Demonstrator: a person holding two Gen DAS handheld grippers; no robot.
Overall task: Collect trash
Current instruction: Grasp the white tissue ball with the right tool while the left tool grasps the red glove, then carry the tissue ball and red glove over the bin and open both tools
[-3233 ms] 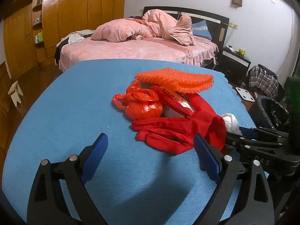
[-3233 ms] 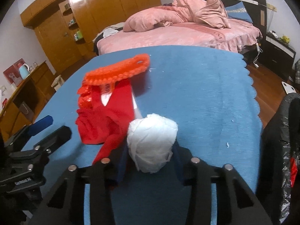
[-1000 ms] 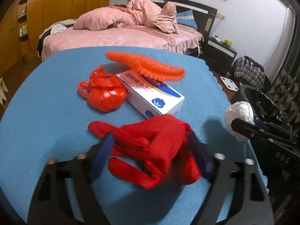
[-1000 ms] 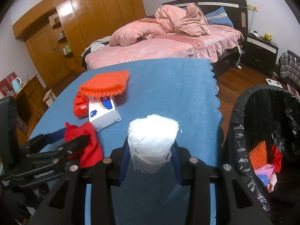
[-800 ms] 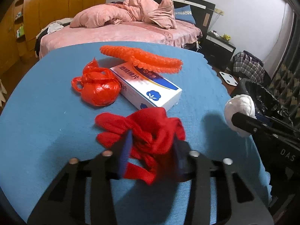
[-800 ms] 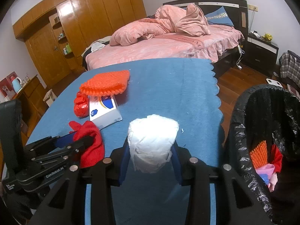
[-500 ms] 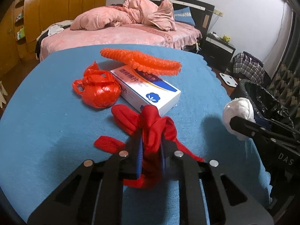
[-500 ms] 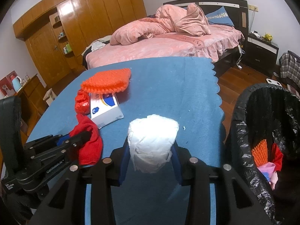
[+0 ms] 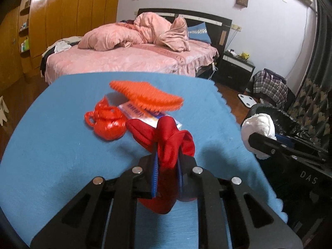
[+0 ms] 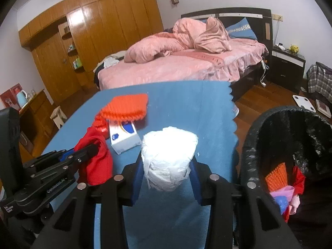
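My left gripper is shut on a red glove and holds it just above the blue table; the glove also shows in the right wrist view. My right gripper is shut on a white crumpled paper wad, seen from the left wrist view near the table's right edge. A black-lined trash bin stands to the right of the table with several pieces of trash inside.
On the table lie a tied red plastic bag, a white and blue box and an orange bristly pad resting on the box. A pink bed stands beyond the table, a wooden wardrobe behind.
My left gripper closed on the red glove and lifted it off the table. My right gripper, still holding the wad, moved toward the bin.
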